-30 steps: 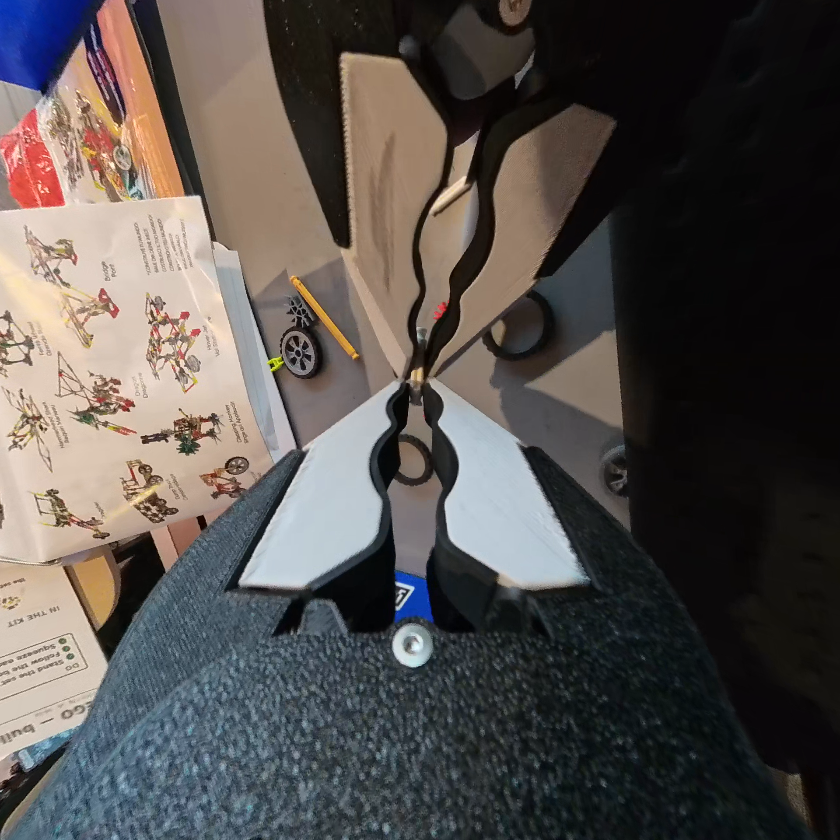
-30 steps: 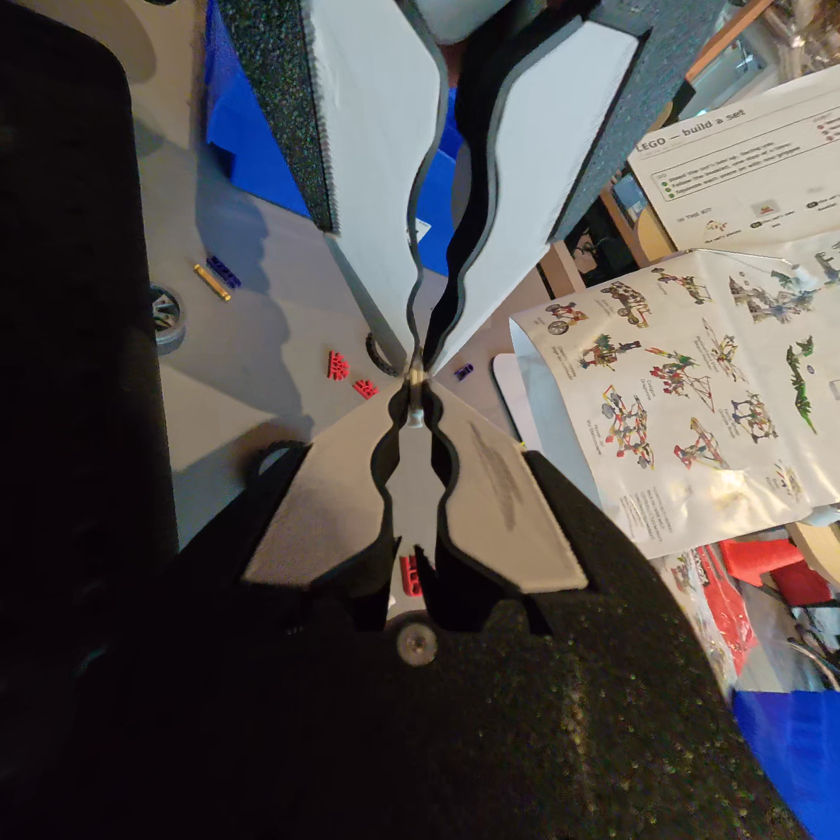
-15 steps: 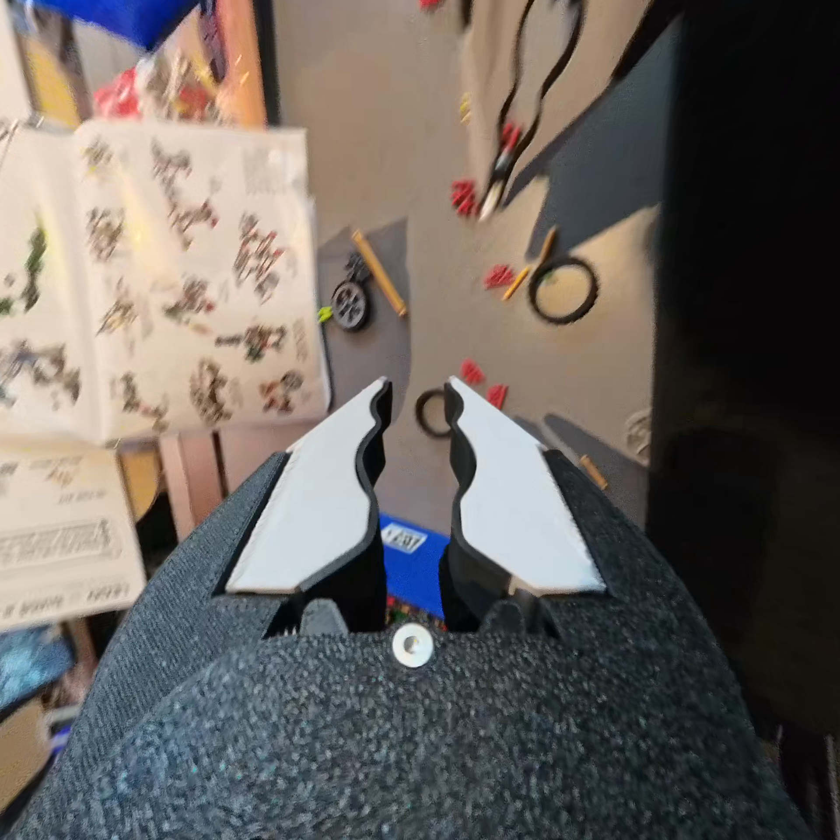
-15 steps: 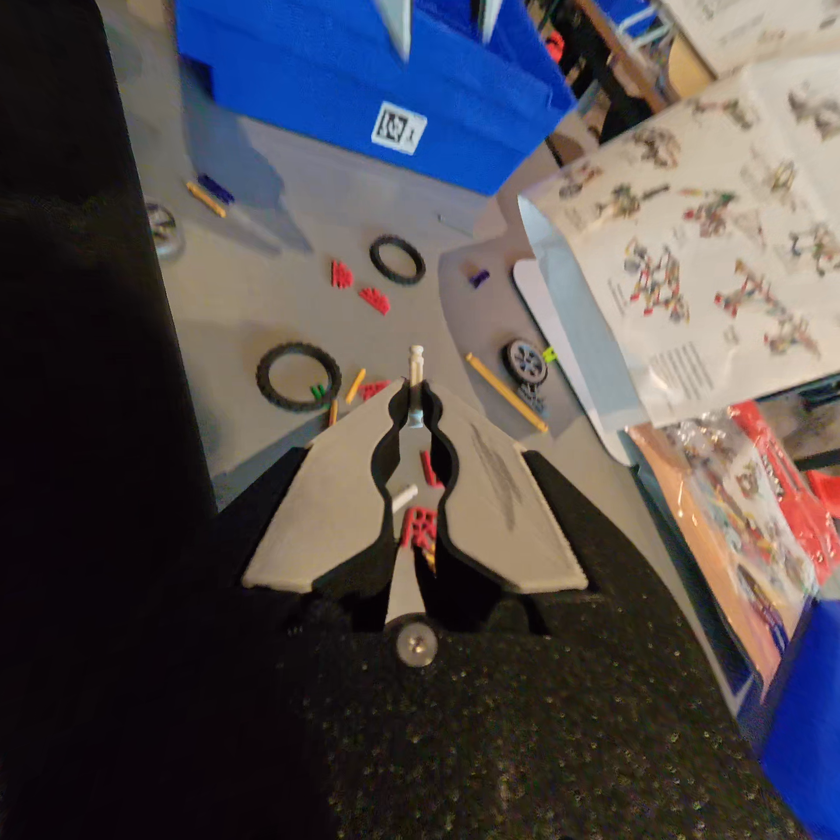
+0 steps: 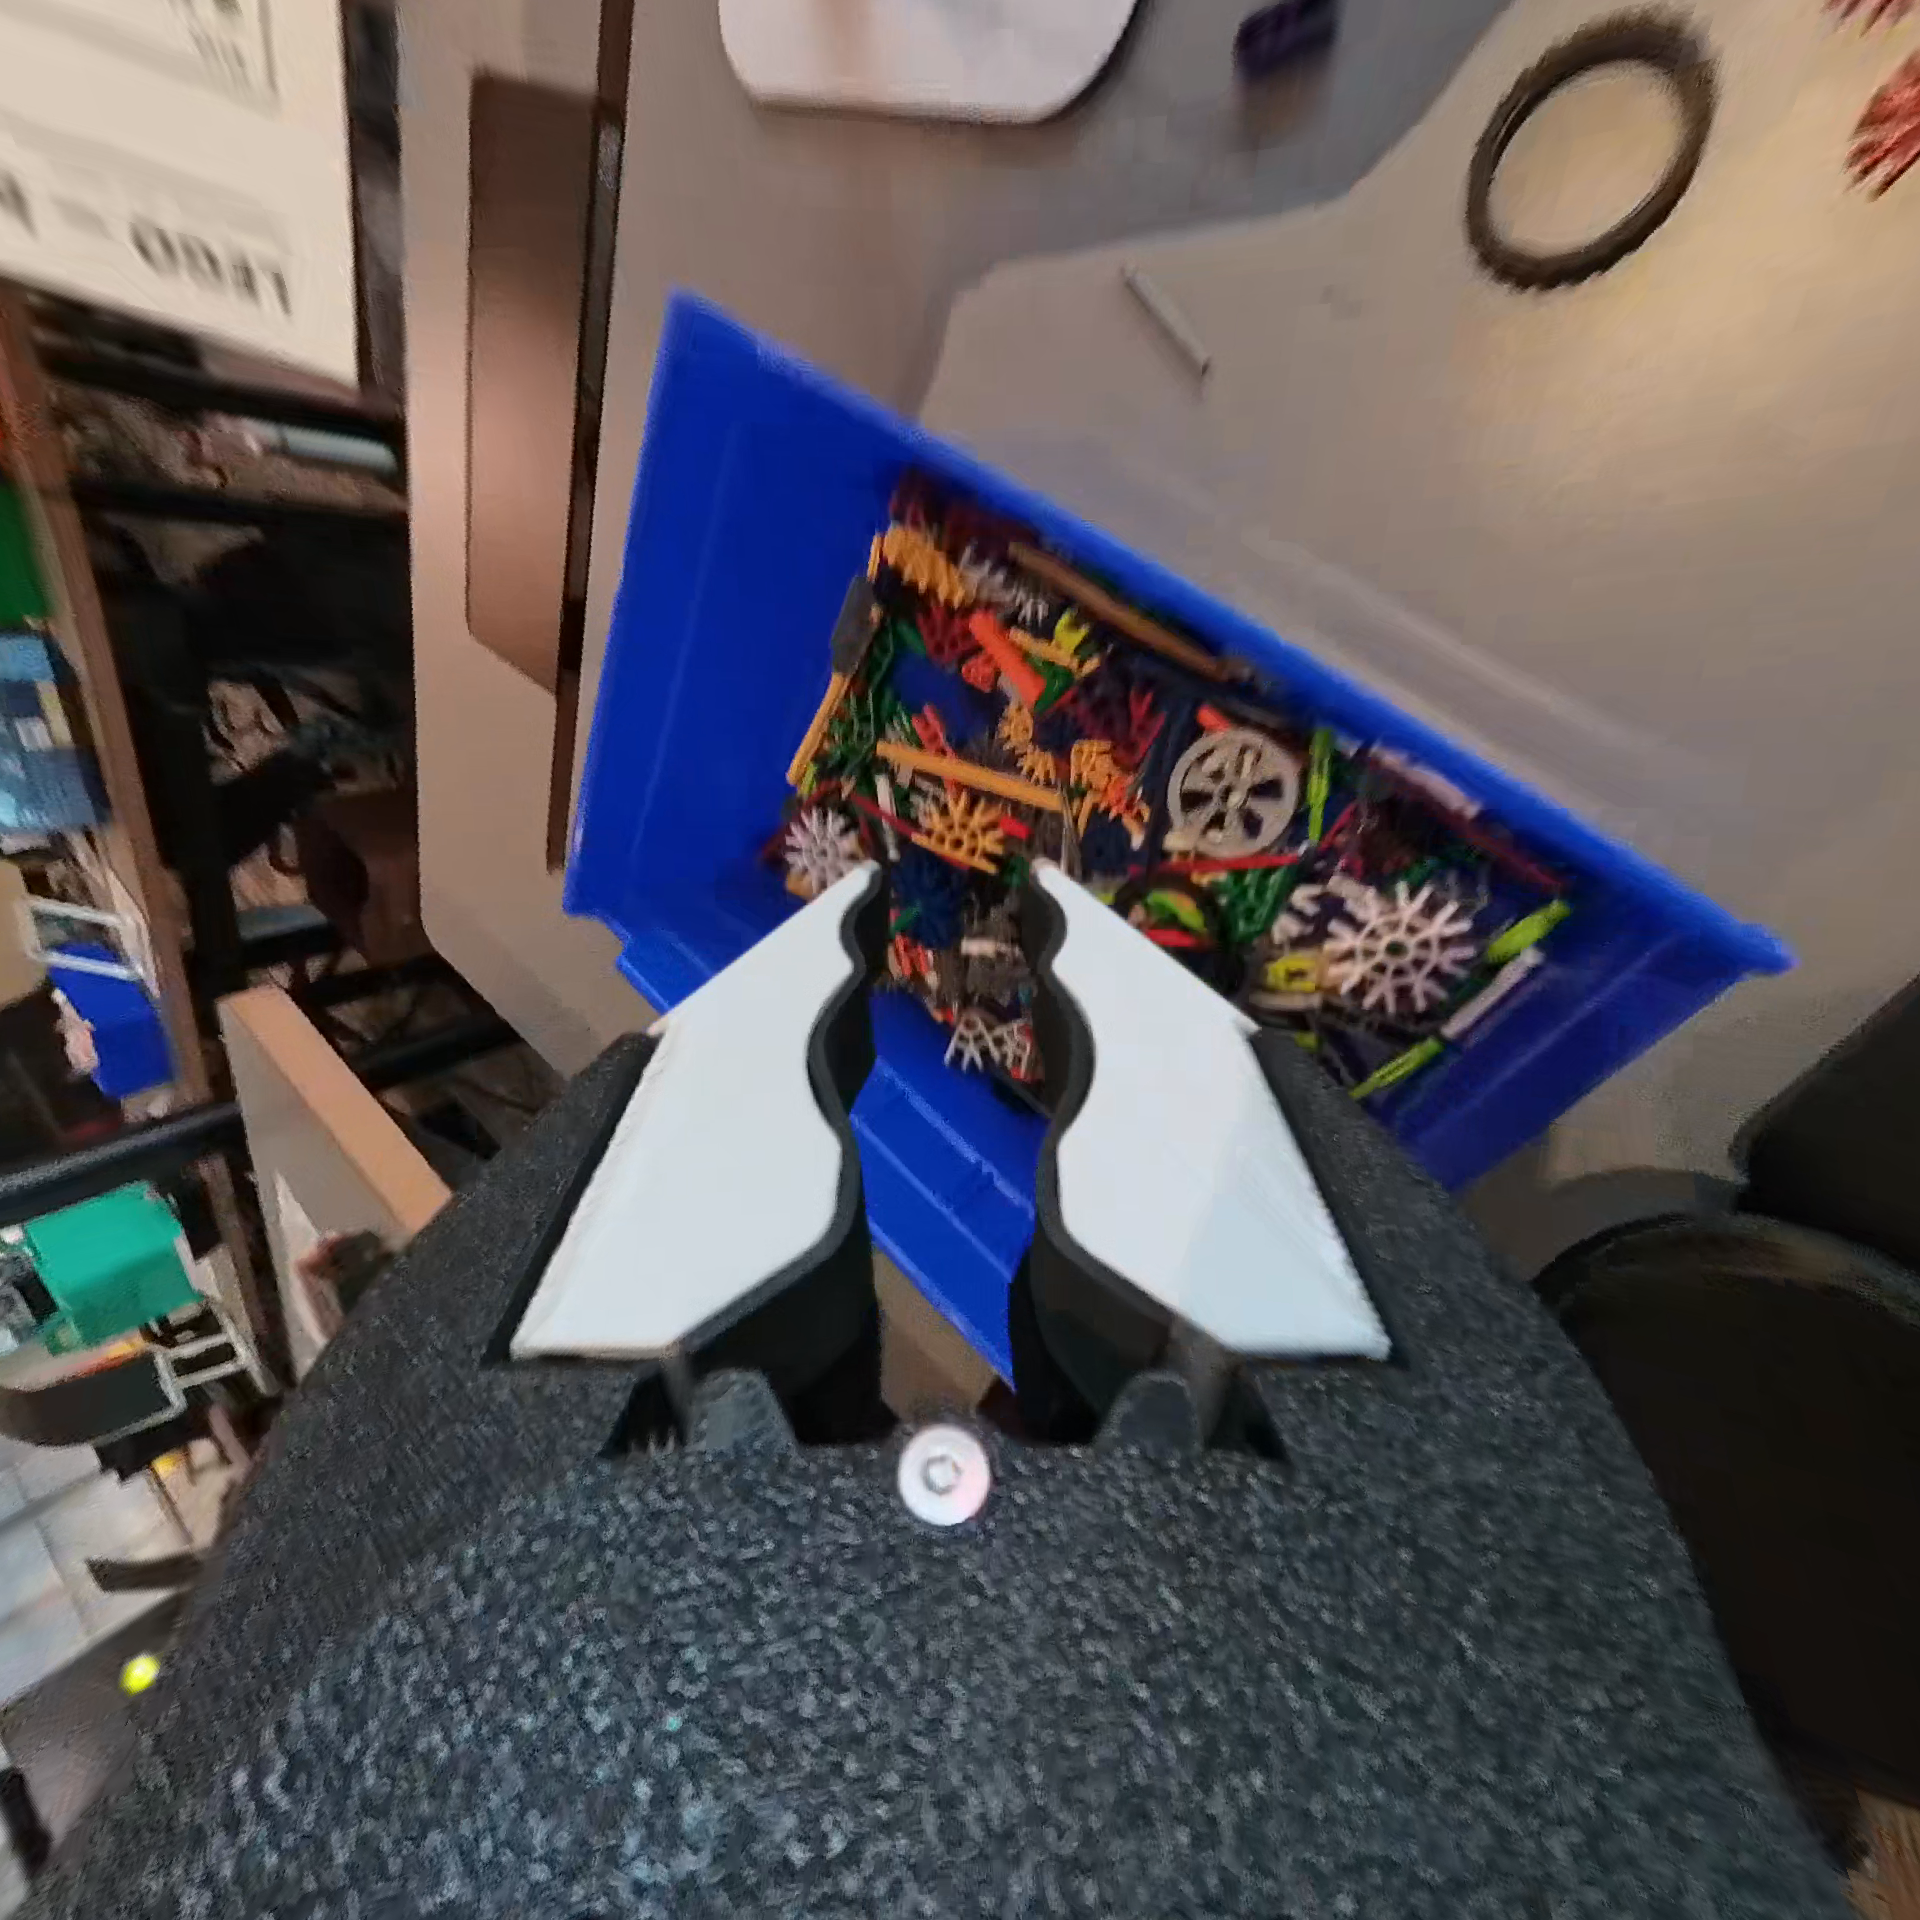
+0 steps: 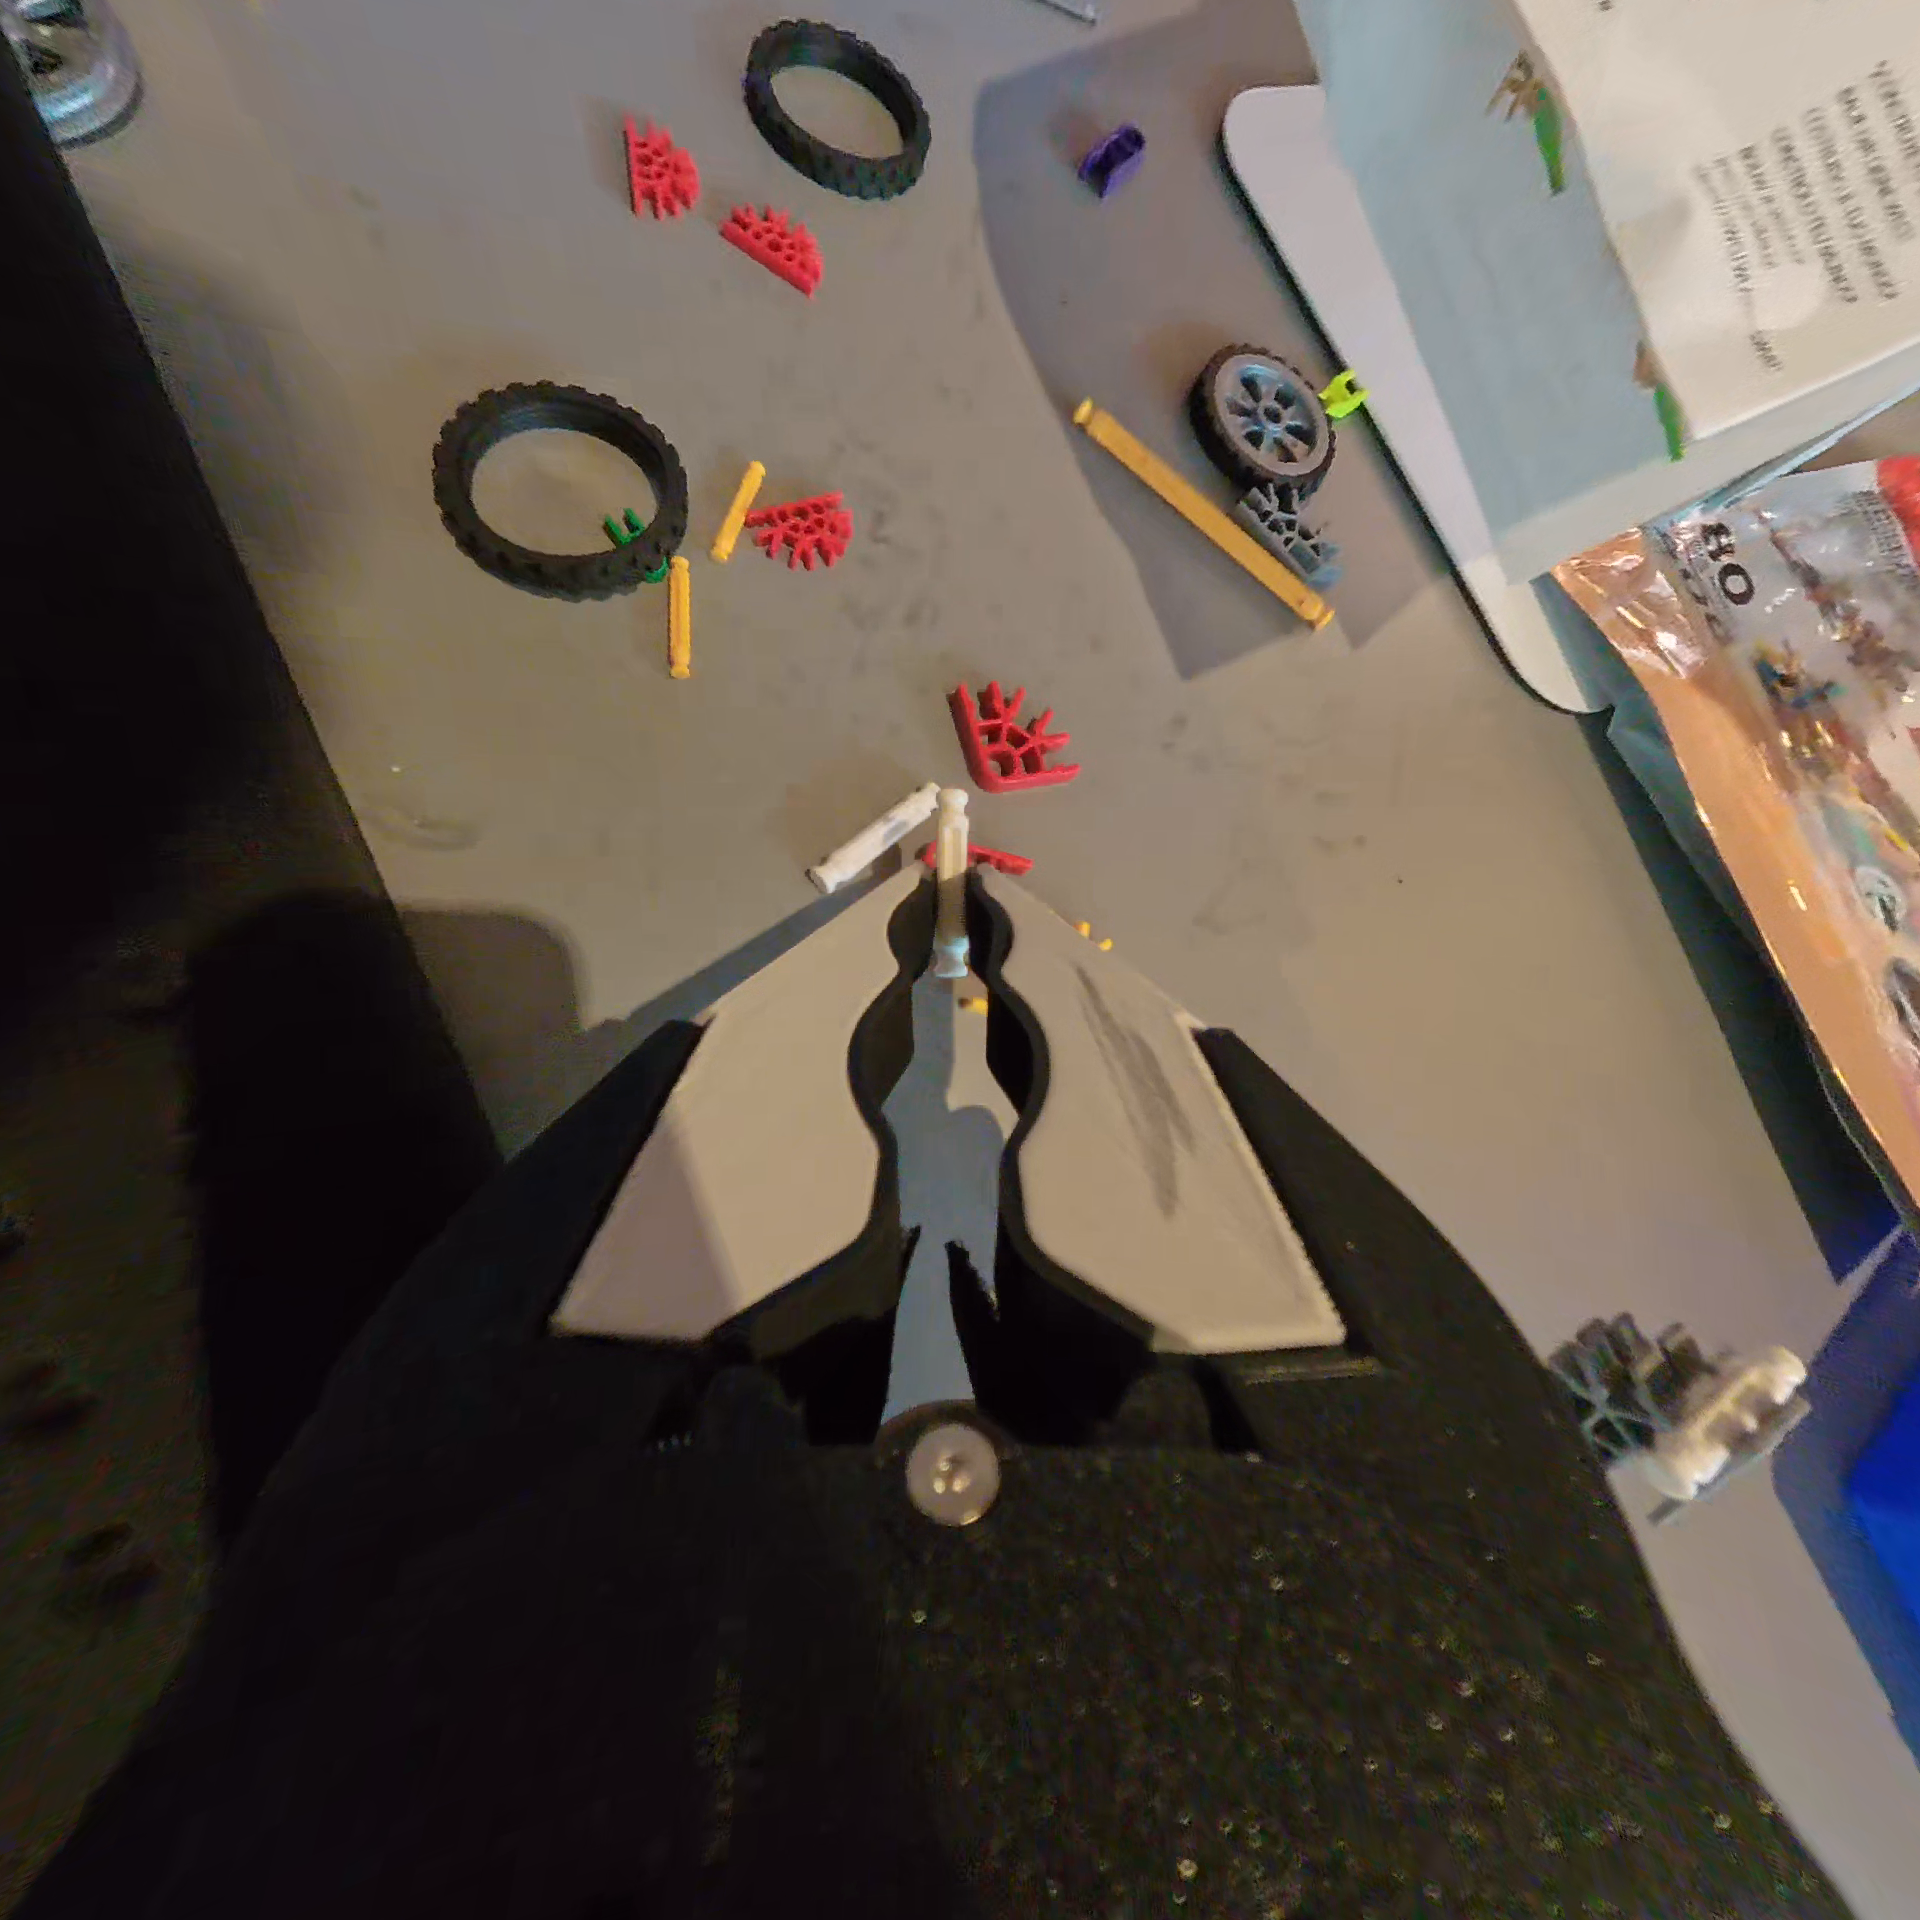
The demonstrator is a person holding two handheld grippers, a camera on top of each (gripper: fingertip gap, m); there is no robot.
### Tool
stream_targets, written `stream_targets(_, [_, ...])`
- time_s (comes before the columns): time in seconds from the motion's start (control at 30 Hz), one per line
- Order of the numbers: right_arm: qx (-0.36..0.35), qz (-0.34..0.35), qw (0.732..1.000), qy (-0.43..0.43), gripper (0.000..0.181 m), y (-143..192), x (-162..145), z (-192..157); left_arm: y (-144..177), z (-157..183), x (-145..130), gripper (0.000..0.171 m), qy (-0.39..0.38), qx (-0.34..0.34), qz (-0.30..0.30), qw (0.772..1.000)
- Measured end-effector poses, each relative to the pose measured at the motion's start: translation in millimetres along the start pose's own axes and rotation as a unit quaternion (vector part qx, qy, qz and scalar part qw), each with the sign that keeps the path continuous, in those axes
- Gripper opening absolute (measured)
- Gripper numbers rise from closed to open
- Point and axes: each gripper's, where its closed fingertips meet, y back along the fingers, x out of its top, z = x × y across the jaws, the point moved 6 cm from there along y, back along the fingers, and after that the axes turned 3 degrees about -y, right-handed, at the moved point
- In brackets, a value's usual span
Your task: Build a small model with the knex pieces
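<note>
My right gripper (image 6: 943, 883) is shut on a short white rod (image 6: 950, 831) that sticks out past the fingertips, low over the grey table (image 6: 1299, 831). A second white rod (image 6: 873, 837) lies on the table just to the left of it, and a red corner connector (image 6: 1006, 740) lies just beyond. My left gripper (image 5: 956, 883) is open with nothing between its fingers. It hovers above a blue bin (image 5: 727, 623) filled with mixed coloured construction-toy pieces (image 5: 1091, 790).
Two black tyres (image 6: 561, 505) (image 6: 836, 109), red connectors (image 6: 800, 530), yellow rods (image 6: 1200, 511) and a small grey wheel (image 6: 1270, 424) lie on the table. An instruction sheet (image 6: 1714, 208) and a bag of parts (image 6: 1787, 779) lie at the right. Another black tyre (image 5: 1584, 156) lies beyond the bin. Tip to tip, the grippers are about 40 cm apart.
The two grippers were tip to tip on the white rod. My left gripper opened, let go and swung over to the blue bin. My right gripper kept the rod and drew down toward the table.
</note>
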Motion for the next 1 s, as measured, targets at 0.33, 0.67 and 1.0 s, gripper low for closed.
stream_targets(0.33, [0.012,0.043,0.999,-0.028,0.02,10,4,9,-36,-7,-57,0.027,0.042,-0.057,-0.059,0.996])
stream_targets(0.67, [-0.002,0.099,0.992,-0.085,0.02,44,-5,31,-51,-7,-62,0.027,0.039,-0.07,-0.062,0.995])
stream_targets(1.0, [0.117,0.008,0.992,0.039,0.011,24,-19,-19,-57,2,-63,0.029,0.013,-0.079,-0.088,0.993])
